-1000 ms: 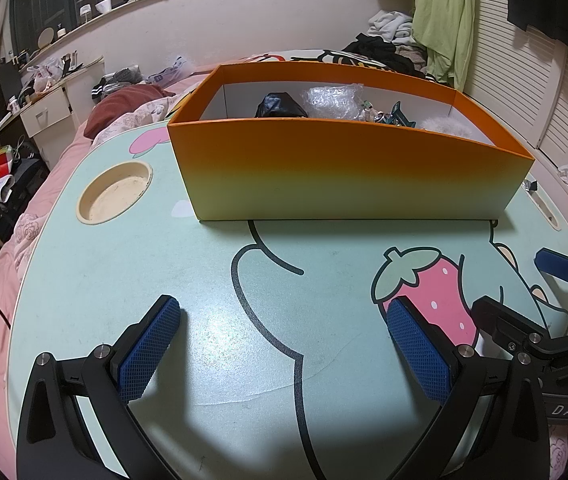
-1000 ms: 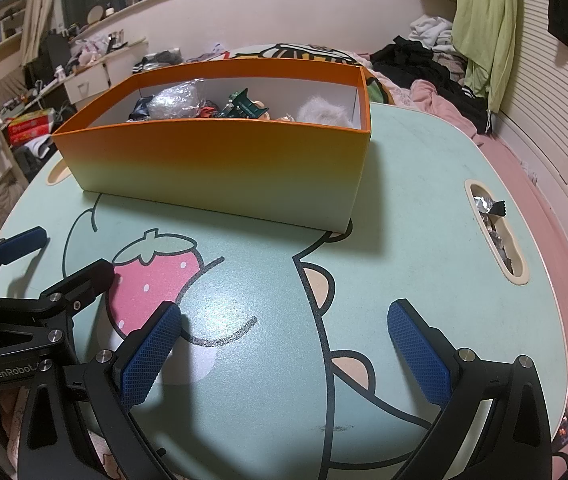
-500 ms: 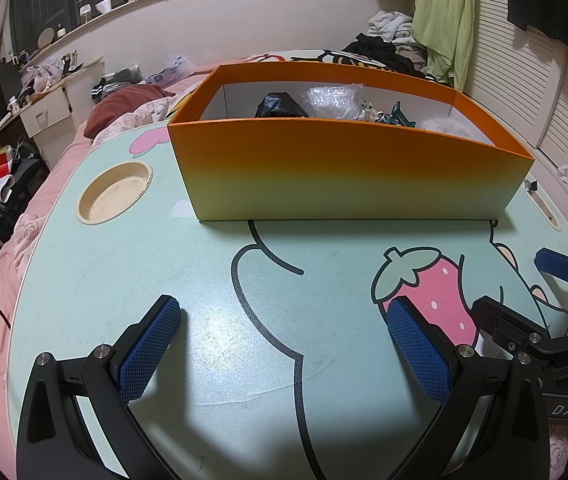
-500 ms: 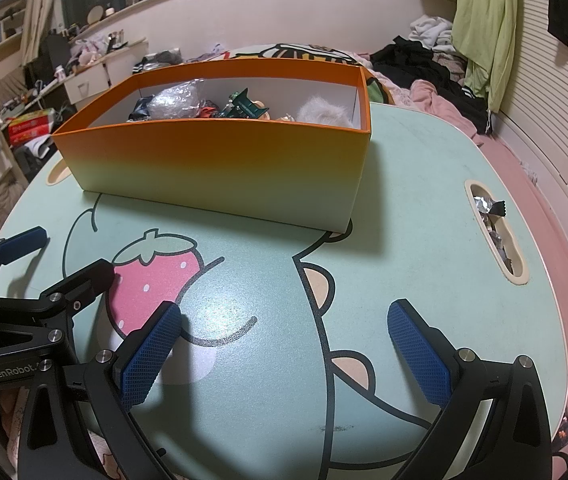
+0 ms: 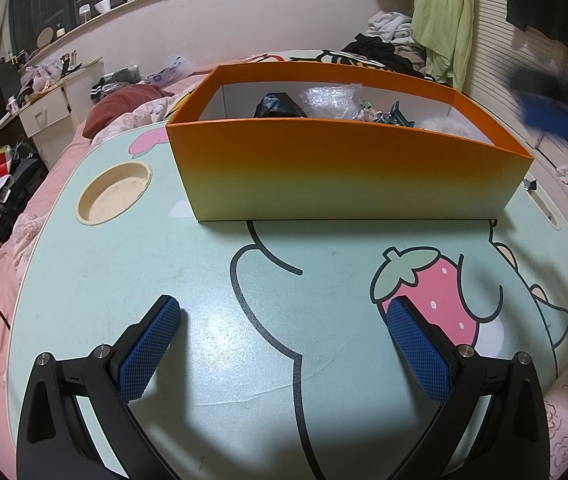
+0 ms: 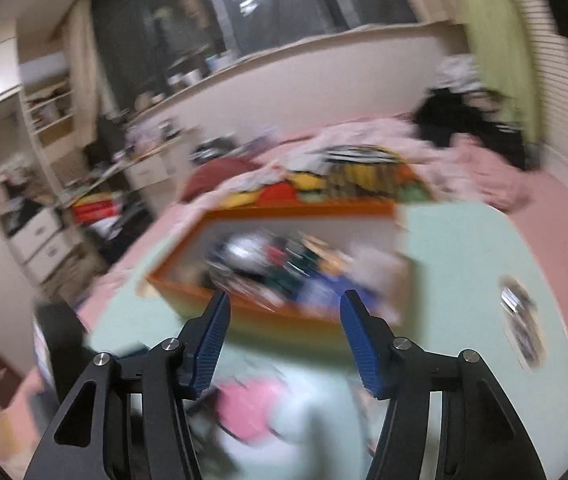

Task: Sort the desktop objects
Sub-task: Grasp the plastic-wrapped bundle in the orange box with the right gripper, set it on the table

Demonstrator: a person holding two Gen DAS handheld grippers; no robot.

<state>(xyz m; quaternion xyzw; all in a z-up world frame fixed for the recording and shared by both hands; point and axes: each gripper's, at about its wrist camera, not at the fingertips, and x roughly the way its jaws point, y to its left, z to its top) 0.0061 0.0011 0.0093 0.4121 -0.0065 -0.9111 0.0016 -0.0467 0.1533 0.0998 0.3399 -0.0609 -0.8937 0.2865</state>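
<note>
Sitting beyond both grippers on the table (image 5: pixel 83 280): the orange box (image 5: pixel 344 176). Left gripper (image 5: pixel 284 344) gaping wide, empty. Right gripper (image 6: pixel 284 344) just narrowing, half-open, nothing between.

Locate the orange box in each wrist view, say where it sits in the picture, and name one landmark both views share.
Left wrist view: the orange box sits sharp in the upper middle, on the mint-green table, beyond the left tongs.
Right wrist view: it lies blurred, centre-left, just above the right tongs.
Shared landmark: the pink strawberry print, low in the right wrist view.
</note>
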